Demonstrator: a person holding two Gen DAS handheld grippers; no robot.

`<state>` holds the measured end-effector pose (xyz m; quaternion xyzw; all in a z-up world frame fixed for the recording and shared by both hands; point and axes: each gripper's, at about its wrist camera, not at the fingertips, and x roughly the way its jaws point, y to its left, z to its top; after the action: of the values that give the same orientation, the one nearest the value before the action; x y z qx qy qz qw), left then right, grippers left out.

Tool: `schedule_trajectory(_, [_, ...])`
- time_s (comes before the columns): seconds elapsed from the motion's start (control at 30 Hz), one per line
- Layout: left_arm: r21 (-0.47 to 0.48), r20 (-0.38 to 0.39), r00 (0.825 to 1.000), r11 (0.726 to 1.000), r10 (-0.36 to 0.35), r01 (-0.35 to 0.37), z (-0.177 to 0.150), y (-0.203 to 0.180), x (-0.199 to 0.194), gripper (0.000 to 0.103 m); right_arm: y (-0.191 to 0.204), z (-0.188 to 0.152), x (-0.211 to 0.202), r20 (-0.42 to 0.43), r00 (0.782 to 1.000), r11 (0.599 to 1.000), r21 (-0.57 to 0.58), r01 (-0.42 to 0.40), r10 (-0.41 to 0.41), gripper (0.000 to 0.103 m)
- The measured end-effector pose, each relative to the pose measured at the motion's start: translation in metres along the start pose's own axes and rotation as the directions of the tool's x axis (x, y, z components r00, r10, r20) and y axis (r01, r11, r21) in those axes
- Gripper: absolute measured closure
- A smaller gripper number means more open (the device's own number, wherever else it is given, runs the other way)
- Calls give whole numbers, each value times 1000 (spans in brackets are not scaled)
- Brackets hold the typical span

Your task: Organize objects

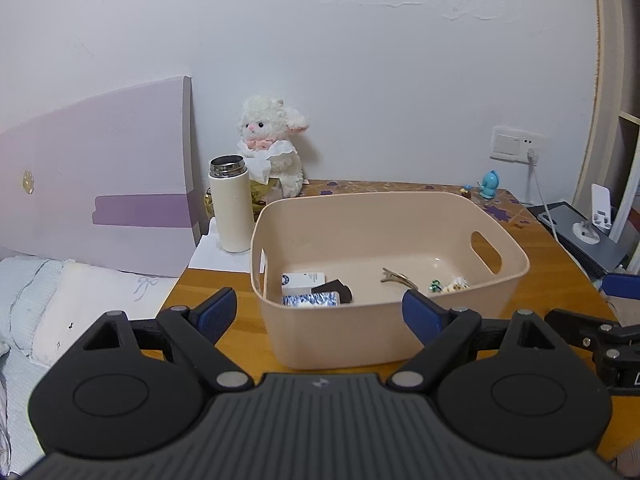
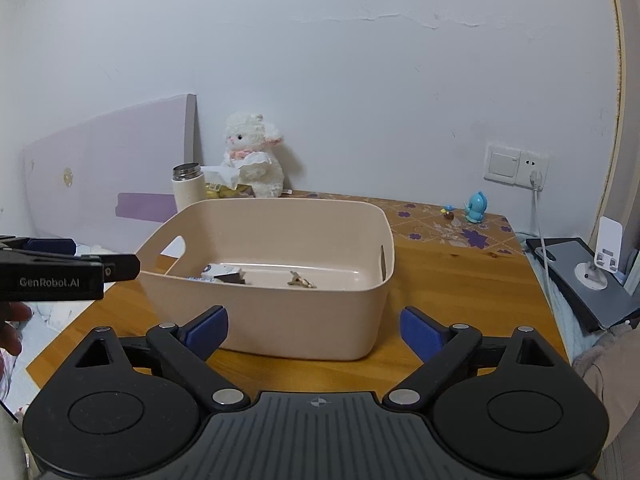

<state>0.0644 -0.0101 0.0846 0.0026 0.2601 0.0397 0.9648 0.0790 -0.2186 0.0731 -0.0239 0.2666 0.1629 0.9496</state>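
A beige plastic bin (image 1: 460,208) stands on the wooden table; it also shows in the right wrist view (image 2: 360,208). Inside lie a white box (image 1: 303,281), a blue patterned pack (image 1: 310,300), a dark piece (image 1: 338,289), a brown hair clip (image 1: 396,278) and small trinkets (image 1: 450,286). My left gripper (image 1: 320,314) is open and empty, just in front of the bin's near wall. My right gripper (image 2: 314,330) is open and empty, also before the bin. The left gripper's body (image 2: 60,270) shows at the left edge of the right wrist view.
A cream thermos (image 1: 229,204), a white plush lamb (image 1: 272,140) and a tissue pack stand at the back left. A blue figurine (image 1: 490,184) sits at the back right. A phone stand on a dark pad (image 1: 592,224) and a cable lie right. A bed (image 1: 80,304) lies left.
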Motion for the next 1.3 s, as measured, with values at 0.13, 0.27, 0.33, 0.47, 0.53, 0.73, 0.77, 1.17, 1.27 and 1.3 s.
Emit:
schedule_trajectory(0.13, [3, -10, 1000, 1000, -7, 7, -11, 0, -12, 13, 2, -6, -11, 4, 1000, 1000, 19, 2, -2, 8])
schedule_trajectory(0.27, [20, 1, 1000, 1000, -1, 1, -19, -2, -24, 13, 3, -13, -23, 14, 1000, 1000, 24, 10, -10, 7])
schedule_trajectory(0.33, [30, 6, 1000, 1000, 7, -8, -22, -3, -30, 13, 3, -15, -28, 15, 1000, 1000, 25, 11, -12, 7])
schedule_trajectory(0.47, [29, 7, 1000, 1000, 2, -2, -27, -2, -40, 13, 4, -18, -37, 13, 1000, 1000, 21, 16, -16, 7])
schedule_trajectory(0.53, [25, 5, 1000, 1000, -2, 2, -30, -2, -45, 13, 6, -20, -42, 14, 1000, 1000, 17, 12, -12, 7])
schedule_trajectory(0.73, [39, -20, 1000, 999, 2, -1, -41, -8, -53, 13, 13, -22, -53, 11, 1000, 1000, -8, 6, -6, 6])
schedule_trajectory(0.77, [34, -26, 1000, 999, -5, 6, -42, -7, -54, 13, 13, -22, -54, 10, 1000, 1000, -10, 7, -7, 6])
schedule_trajectory(1.17, [25, -34, 999, 1000, -13, 14, -48, -3, -66, 13, 14, -27, -65, -4, 1000, 999, -11, 30, -30, 5])
schedule_trajectory(1.27, [27, -35, 999, 999, -17, 18, -48, -2, -67, 13, 12, -29, -66, -10, 999, 999, -3, 35, -35, 5])
schedule_trajectory(1.3, [27, -35, 999, 999, -18, 19, -48, -2, -67, 13, 12, -29, -66, -12, 999, 999, -2, 36, -36, 5])
